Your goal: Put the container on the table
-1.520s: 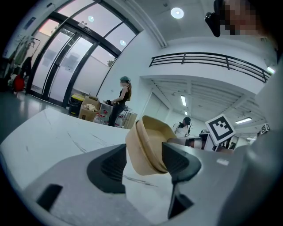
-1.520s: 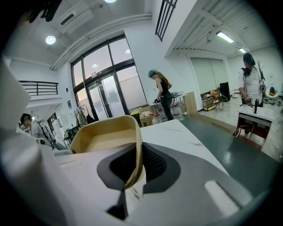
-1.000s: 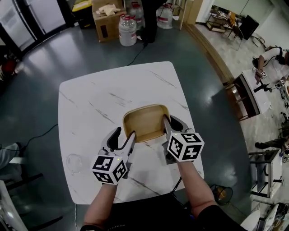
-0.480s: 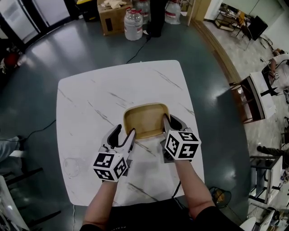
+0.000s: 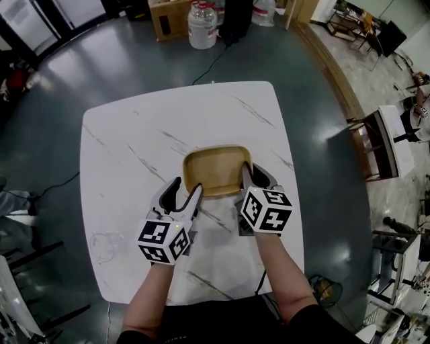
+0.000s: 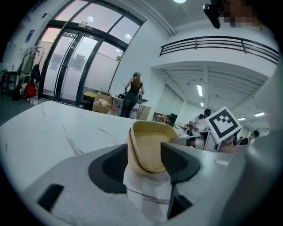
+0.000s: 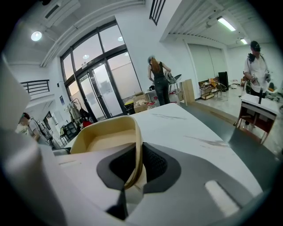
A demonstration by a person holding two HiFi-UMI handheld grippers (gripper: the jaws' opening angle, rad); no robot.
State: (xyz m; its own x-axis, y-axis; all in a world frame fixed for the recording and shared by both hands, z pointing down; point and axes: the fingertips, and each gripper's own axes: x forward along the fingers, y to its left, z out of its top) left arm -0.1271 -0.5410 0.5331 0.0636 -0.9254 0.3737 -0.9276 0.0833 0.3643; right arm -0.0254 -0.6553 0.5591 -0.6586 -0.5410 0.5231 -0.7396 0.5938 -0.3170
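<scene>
The container (image 5: 216, 169) is a shallow tan tray with rounded corners, over the middle of the white marble table (image 5: 134, 148). My left gripper (image 5: 187, 187) has its jaws closed on the near-left corner. In the left gripper view that corner (image 6: 150, 132) sits between the dark pads of my left gripper (image 6: 146, 154). My right gripper (image 5: 254, 172) is shut on the right rim. In the right gripper view the thin wall (image 7: 108, 134) is pinched between the pads of my right gripper (image 7: 138, 163). I cannot tell whether the container's bottom touches the table.
A clear glass object (image 5: 106, 245) lies on the table's near-left part. Water bottles (image 5: 201, 23) and a cardboard box (image 5: 168, 10) stand on the floor beyond the far edge. A person (image 6: 134, 95) stands there too. A desk and chair (image 5: 376, 144) are at the right.
Both grippers have sunk towards the tabletop with the container between them and shifted slightly away from me. The container looks smaller in the head view than before.
</scene>
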